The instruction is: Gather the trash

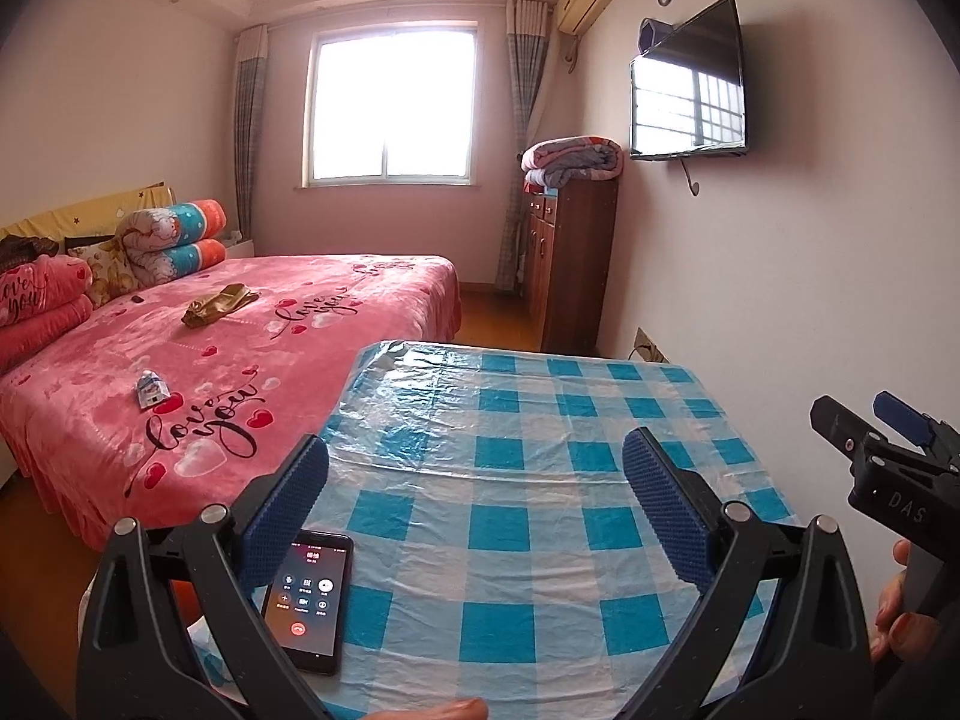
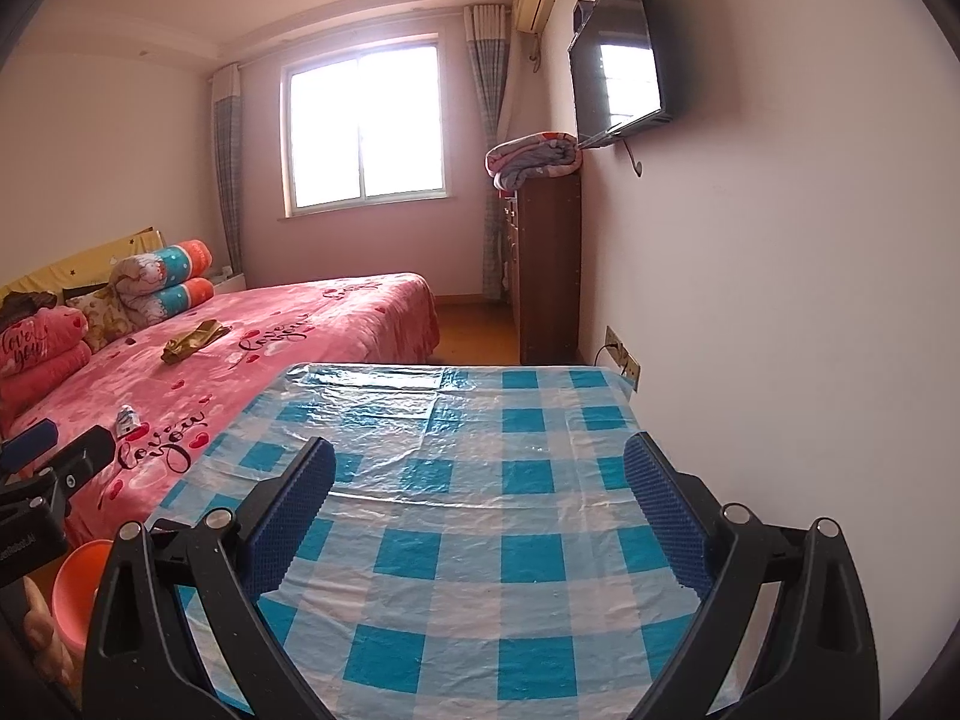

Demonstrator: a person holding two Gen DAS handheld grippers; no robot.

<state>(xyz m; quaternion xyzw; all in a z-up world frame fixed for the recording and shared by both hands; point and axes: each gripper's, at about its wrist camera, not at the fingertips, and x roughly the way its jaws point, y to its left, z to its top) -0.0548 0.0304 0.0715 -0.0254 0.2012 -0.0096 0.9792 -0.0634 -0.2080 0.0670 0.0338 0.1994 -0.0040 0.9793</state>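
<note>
Two pieces of trash lie on the pink bed point(image 1: 336, 324): a small crumpled white-and-blue carton point(image 1: 149, 390) near the bed's front, and a crumpled gold wrapper point(image 1: 219, 303) farther back. Both appear again in the right wrist view, the carton point(image 2: 127, 420) and the gold wrapper point(image 2: 195, 341). My left gripper point(image 1: 480, 480) is open over the blue checked table point(image 1: 540, 420), nothing between its fingers. My right gripper point(image 2: 480, 480) is open too, over the same table point(image 2: 468, 480), holding nothing. Each gripper shows at the edge of the other's view.
A phone point(image 1: 309, 600) with a call screen lies on the table by my left finger. An orange-pink bucket point(image 2: 72, 588) stands low between table and bed. Rolled quilts point(image 1: 174, 237) sit at the bedhead. A brown cabinet point(image 1: 570, 264) and a wall TV point(image 1: 690, 96) are along the right wall.
</note>
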